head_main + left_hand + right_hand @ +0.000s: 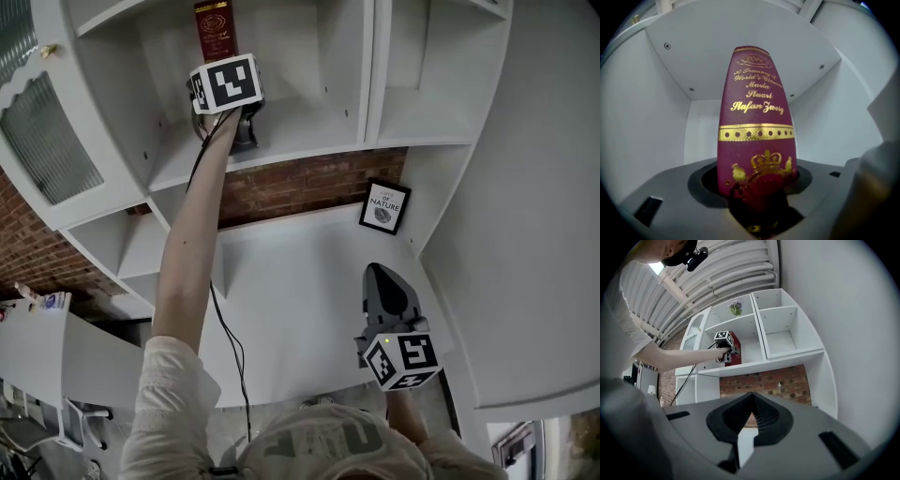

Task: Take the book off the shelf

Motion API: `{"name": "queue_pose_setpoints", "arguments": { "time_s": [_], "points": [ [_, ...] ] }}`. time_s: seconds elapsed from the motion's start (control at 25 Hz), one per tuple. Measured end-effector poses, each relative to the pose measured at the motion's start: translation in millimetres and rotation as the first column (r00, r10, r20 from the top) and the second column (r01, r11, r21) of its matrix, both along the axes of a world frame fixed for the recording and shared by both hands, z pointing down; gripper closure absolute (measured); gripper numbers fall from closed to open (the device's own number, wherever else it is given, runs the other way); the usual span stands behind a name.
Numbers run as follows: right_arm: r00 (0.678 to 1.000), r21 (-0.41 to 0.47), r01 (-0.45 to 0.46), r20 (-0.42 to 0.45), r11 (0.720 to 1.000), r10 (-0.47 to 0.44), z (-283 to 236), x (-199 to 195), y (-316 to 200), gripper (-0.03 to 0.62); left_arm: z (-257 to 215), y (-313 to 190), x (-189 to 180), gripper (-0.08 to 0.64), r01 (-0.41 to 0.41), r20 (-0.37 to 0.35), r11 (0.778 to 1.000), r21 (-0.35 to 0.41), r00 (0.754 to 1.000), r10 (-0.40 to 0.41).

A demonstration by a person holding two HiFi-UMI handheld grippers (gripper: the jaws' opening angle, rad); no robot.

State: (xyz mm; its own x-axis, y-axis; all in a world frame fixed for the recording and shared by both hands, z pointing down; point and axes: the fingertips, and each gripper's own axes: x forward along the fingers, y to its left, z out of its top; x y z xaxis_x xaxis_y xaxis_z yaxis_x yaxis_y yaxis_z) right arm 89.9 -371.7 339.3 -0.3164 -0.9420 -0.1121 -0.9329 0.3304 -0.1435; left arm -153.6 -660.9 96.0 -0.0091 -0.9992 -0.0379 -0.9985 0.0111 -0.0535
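Left gripper (757,191) is up at the shelf (305,131), pointing straight in at the book (757,122). The book stands upright and alone in its white compartment, spine facing out, which is why the approach is head-on: the spine is the only graspable face without reaching round it. The jaws straddle the lower spine and the dark pads sit against both covers, so I read this as a pinch on the book, not a hover. The grip is low on the spine. I'd judge that's fine for sliding it out along the board, but the top could tip back or sideways once the base clears the edge. The book hasn't left the shelf yet; from the right gripper view it's still standing on the board with the arm stretched out to it. Right gripper (382,281) hangs low over the desk (300,300), well away from the shelf, fingers pressed together with nothing between them. It's probably parked to stay out of the way, and available to support the book if it comes out heavy. A framed picture (384,206) leans against the brick wall (300,183) below the shelf, clear of the pull path. Next move, I'd say: straight pull back, level, keeping the squeeze.
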Motion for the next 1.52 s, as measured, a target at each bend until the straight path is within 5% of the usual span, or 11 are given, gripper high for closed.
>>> {"name": "queue_pose_setpoints", "arguments": {
  "time_s": [0.76, 1.16, 1.36, 1.52],
  "points": [
    [0.997, -0.025, -0.027, 0.065, 0.999, 0.028, 6, -2, 14, 0.578, 0, 2, -4, 0.308, 0.080, -0.008, 0.997, -0.009, 0.997, -0.080],
    [0.996, -0.023, 0.007, 0.091, 1.000, -0.005, -1, -4, 35, 0.578, 2, 49, -2, 0.310, 0.080, -0.020, 0.997, -0.001, 0.997, -0.080],
    [0.994, 0.002, 0.066, 0.091, 0.998, -0.066, -11, -22, 41, 0.578, -2, 102, -4, 0.310, 0.067, 0.012, 0.996, 0.065, 0.998, -0.068],
    [0.990, 0.013, 0.115, 0.087, 0.993, -0.115, -12, -42, 47, 0.578, -8, 154, -2, 0.310, 0.020, -0.003, 0.982, 0.188, 1.000, -0.020]
  ]
}}
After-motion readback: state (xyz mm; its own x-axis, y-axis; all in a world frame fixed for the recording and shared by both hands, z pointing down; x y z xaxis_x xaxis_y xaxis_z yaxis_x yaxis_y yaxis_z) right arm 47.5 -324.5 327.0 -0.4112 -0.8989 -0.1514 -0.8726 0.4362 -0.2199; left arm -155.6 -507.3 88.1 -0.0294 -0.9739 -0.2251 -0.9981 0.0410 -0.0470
